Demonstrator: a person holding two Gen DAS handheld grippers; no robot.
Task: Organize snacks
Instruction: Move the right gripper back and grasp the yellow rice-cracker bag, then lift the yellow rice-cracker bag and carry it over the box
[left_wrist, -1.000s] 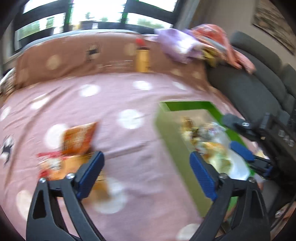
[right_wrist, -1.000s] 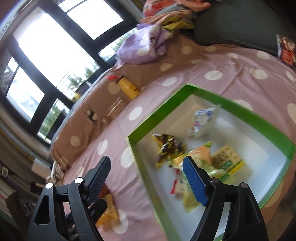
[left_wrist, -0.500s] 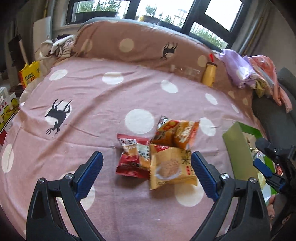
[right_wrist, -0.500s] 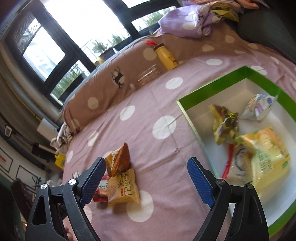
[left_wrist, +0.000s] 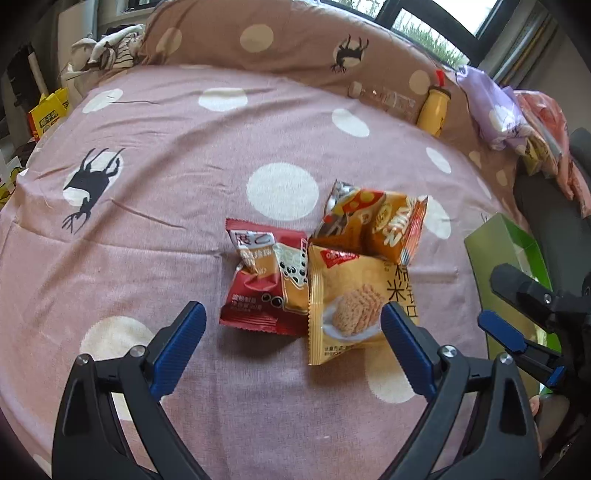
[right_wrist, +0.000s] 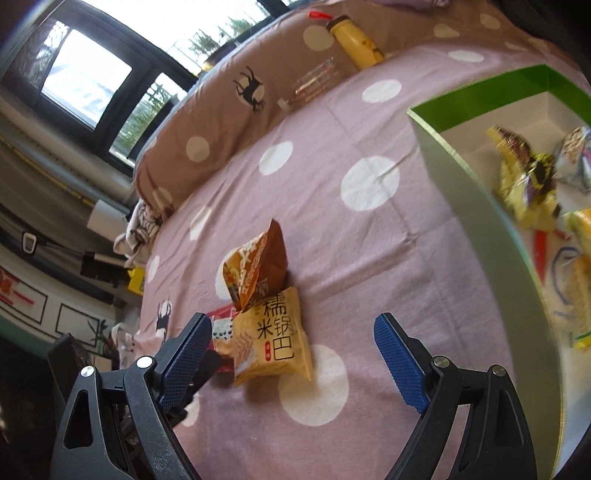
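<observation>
Polka-dot bedspread (left_wrist: 155, 206), frame centre: three loose snack packets (left_wrist: 325, 266) await boxing; left gripper (left_wrist: 291, 332) and right gripper (right_wrist: 291, 350) spread empty, green box (right_wrist: 480, 96) upper right.

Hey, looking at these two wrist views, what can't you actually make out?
- Red packet, right wrist view: mostly hidden behind the yellow packet and a gripper finger.
- Green box, left wrist view: inside hidden by its near wall.
- Snacks in the box, right wrist view: blurred, cut off by the frame edge.
</observation>
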